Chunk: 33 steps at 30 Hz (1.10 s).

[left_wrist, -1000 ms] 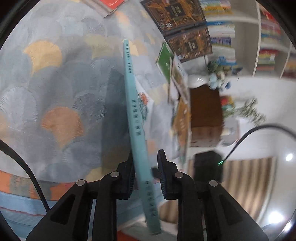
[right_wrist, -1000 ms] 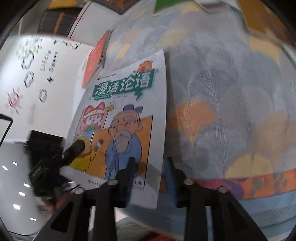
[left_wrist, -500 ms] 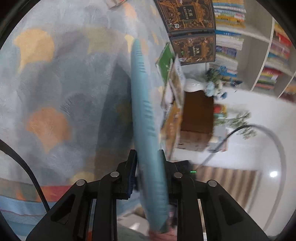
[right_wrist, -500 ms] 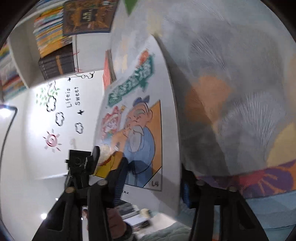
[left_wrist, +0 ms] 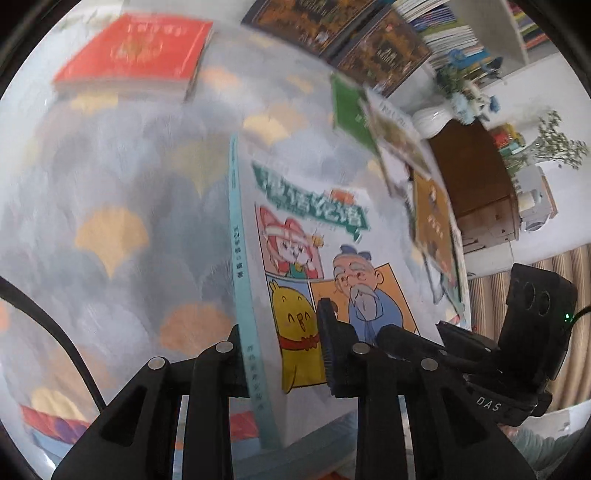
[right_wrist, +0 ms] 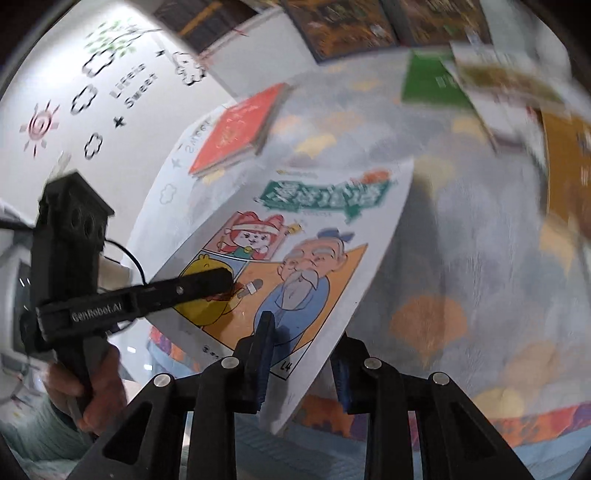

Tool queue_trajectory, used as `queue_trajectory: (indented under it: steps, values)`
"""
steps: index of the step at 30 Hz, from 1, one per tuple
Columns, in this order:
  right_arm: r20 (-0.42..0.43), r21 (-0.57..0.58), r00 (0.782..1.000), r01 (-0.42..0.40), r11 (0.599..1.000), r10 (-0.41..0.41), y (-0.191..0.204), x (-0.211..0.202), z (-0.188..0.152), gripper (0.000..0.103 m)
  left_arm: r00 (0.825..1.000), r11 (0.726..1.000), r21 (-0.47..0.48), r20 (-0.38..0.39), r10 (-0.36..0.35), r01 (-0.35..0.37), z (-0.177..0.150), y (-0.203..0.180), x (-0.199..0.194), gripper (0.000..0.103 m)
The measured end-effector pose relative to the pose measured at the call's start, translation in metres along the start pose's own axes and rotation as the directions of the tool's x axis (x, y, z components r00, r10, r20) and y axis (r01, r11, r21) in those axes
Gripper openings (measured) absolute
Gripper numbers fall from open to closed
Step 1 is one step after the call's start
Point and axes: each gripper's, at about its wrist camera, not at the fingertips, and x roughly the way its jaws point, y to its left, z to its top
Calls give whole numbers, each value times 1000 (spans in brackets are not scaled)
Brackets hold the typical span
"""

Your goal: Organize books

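- Left gripper (left_wrist: 282,354) grips the cartoon book (left_wrist: 306,266) at its spine end, one pad on the pale blue spine side and the other on the cover over the yellow chick; its jaws have just been opening a little, yet the book sits pinched between them.
- Right gripper (right_wrist: 301,354) has the same book (right_wrist: 295,258) by its opposite, open edge near the lower corner; its jaws have just been closing, and the near pad presses the cover while the far pad lies under the book.
- Held by both grippers, the book is tilted off the patterned cloth (left_wrist: 110,206) on the desk, cover up, with a green title banner, a bearded old man in blue and a red-haired child.
- From the right wrist view, the left gripper (right_wrist: 221,277) reaches in from the left, its finger lying on the cover, with a hand (right_wrist: 92,387) round its handle.
- On the cloth behind lie a red book (left_wrist: 136,55), a green book (left_wrist: 351,110) and an orange-brown book (left_wrist: 434,225), all apart from the held one.
- Two dark ornate books (left_wrist: 343,33) stand at the far edge, beside white shelves of books (left_wrist: 454,33).
- Both views are blurred, so small print is unreadable.
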Motion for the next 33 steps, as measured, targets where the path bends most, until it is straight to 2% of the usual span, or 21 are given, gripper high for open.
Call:
queue_trajectory:
  steps: [3, 9, 14, 18, 24, 29, 33]
  values:
    - [35, -74, 999, 20, 997, -17, 16, -9, 12, 27, 999, 1000, 6, 46, -19, 19, 15, 6, -19, 22]
    - [93, -181, 995, 47, 982, -30, 49, -8, 64, 27, 988, 999, 5, 150, -36, 35, 58, 21, -46, 22]
    - [129, -270, 991, 53, 961, -18, 83, 17, 128, 28, 968, 999, -21, 250, -25, 31, 109, 49, -67, 22]
    - [133, -307, 991, 30, 951, 12, 102, 55, 179, 28, 954, 999, -51, 300, 6, 10, 148, 83, -73, 22]
    - [101, -324, 994, 5, 946, 29, 123, 124, 233, 29, 943, 993, -93, 319, 96, -69, 199, 135, -62, 22]
    - [75, -301, 996, -17, 953, 42, 120, 165, 266, 29, 947, 990, -124, 302, 107, -72, 219, 164, -48, 22]
    - [45, -250, 998, -33, 968, 46, 109, 186, 279, 29, 953, 982, -170, 277, 125, -80, 221, 183, -39, 22]
